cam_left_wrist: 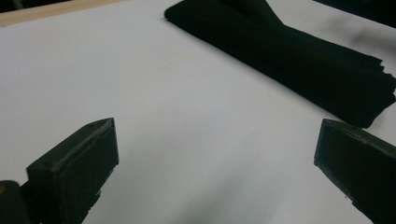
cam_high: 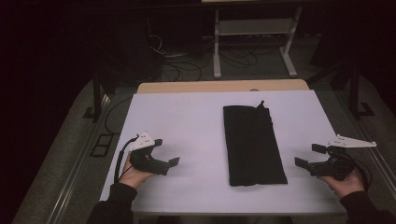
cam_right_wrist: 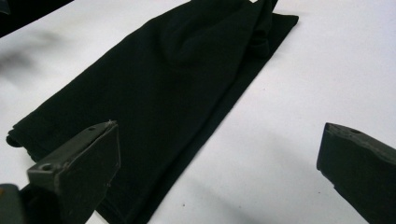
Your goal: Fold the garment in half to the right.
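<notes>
A black cloth (cam_high: 252,143), folded into a long strip, lies flat in the middle of the white table top (cam_high: 187,121), with a small bunched corner at its far end. My left gripper (cam_high: 167,152) rests open at the near left, well apart from the cloth, nothing between its jaws. In the left gripper view the cloth (cam_left_wrist: 299,56) lies ahead to the right. My right gripper (cam_high: 310,155) is open at the near right, jaws pointing toward the cloth and a little short of it. In the right gripper view the cloth (cam_right_wrist: 173,84) stretches away in front.
A wooden strip (cam_high: 224,86) shows along the far edge of the table. Beyond it on the dark floor stand a metal frame (cam_high: 254,37) and loose cables (cam_high: 182,65). Floor rails run along both sides of the table.
</notes>
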### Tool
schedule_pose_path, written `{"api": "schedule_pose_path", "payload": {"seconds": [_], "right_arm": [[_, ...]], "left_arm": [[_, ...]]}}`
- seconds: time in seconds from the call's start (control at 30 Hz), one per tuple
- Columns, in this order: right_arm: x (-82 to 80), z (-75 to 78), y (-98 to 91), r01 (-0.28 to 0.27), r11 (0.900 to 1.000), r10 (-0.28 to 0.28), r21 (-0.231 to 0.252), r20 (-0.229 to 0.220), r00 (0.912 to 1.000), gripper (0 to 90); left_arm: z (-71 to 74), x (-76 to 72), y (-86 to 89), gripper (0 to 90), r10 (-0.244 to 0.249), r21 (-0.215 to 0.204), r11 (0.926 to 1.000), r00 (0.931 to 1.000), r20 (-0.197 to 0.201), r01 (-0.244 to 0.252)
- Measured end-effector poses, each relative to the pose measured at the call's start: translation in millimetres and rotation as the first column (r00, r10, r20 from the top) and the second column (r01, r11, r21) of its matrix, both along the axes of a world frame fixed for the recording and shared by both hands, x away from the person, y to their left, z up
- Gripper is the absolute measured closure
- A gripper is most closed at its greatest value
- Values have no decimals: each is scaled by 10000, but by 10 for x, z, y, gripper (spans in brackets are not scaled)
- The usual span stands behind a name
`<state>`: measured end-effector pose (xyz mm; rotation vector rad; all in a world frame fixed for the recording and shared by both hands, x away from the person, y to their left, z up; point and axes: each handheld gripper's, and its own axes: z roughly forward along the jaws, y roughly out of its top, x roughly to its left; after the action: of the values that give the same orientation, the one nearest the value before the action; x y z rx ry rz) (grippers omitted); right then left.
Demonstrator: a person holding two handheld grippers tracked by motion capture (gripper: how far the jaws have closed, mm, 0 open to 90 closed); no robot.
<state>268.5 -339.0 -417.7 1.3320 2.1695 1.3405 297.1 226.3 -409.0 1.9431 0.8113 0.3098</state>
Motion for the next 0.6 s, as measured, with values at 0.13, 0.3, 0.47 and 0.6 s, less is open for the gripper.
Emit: {"api": "schedule_pose_path", "payload": {"seconds": [0.13,0.3,0.47,0.6], "right_arm": [[0,-2,5,-4,10000,4,-8,-33,10000,0],[-1,-2,7,-6,10000,6,8,-52,10000,0],[2,-6,8,-35,10000,35,21,-61,10000,0],[10,-8,12,-95,9999,95,37,-48,9999,0]], "left_arm": [[-42,-47,116,0,327,-151,9994,9992,230,-323],[-113,-109,266,0,759,-109,9971,9963,406,-755],[-158,-175,421,0,1016,-103,9948,9939,434,-1012],[-208,-202,505,0,950,-245,9952,9951,284,-943]]}}
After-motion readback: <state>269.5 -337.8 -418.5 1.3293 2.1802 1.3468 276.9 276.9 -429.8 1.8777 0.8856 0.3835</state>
